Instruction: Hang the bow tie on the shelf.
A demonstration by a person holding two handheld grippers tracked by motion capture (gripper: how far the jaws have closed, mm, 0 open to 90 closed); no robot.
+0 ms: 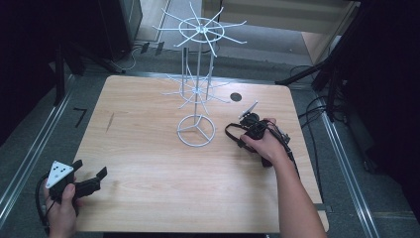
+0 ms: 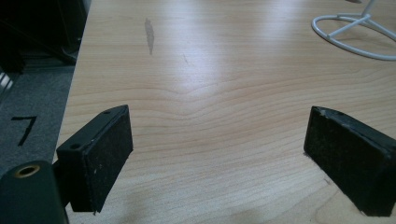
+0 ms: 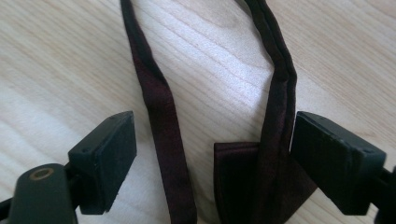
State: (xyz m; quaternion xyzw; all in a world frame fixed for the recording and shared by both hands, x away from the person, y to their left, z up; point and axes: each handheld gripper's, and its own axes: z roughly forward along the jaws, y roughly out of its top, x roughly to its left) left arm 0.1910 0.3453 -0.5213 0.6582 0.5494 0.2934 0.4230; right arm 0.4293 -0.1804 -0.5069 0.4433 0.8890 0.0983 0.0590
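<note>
A dark maroon strap with a folded bow-like piece [image 3: 236,179] lies flat on the wooden table [image 1: 148,158]. Its two bands [image 3: 159,102] run away from the jaws. In the high view the strap [image 1: 229,130] shows as a dark loop right of the white wire rack's ring base [image 1: 197,131]. My right gripper [image 3: 212,158] hangs over it, open, with the bow piece and one band between the jaws; the right pad sits close against the band. A hand holds that gripper [image 1: 246,134]. My left gripper [image 1: 90,169] rests at the table's near left corner, open [image 2: 217,154] and holding nothing.
The white wire rack [image 1: 199,74] stands tall at the table's middle, with spoked arms at two levels [image 1: 200,29]. A black round hole [image 1: 236,97] sits behind the right hand. Dark stands and cables [image 1: 317,106] crowd the right side. The floor on the left bears a "7" mark [image 1: 79,116].
</note>
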